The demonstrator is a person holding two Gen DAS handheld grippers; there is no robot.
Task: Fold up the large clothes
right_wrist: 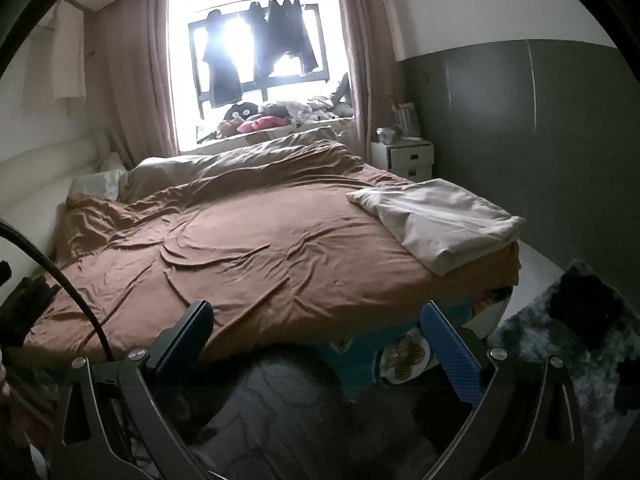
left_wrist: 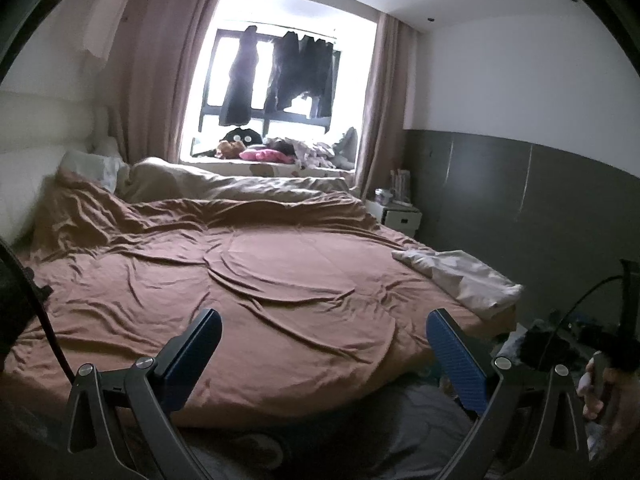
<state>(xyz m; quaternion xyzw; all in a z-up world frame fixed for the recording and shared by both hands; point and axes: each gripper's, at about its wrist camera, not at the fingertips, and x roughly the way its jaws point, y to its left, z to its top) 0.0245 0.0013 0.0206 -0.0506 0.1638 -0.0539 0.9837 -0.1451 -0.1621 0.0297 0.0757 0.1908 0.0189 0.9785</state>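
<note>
Both claws, the left claw (left_wrist: pixel 324 344) and right claw (right_wrist: pixel 316 336), hung spread and empty over the bed (right_wrist: pixel 248 248); only one folded pale cloth (right_wrist: pixel 440 224) lay there, apparently done.

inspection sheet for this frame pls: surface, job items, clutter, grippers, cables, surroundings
Surface: wrinkled brown bedspread covering the bed.
Job's things: folded cream cloth at the bed's right corner.
Clutter: plush toys and clothes on the windowsill.
Grippers: left gripper and right gripper both open, empty, at the bed's near edge.
Cables: black cable arcs past the right gripper.
Surroundings: white nightstand, dark garments hanging at the window, shaggy grey rug.
</note>
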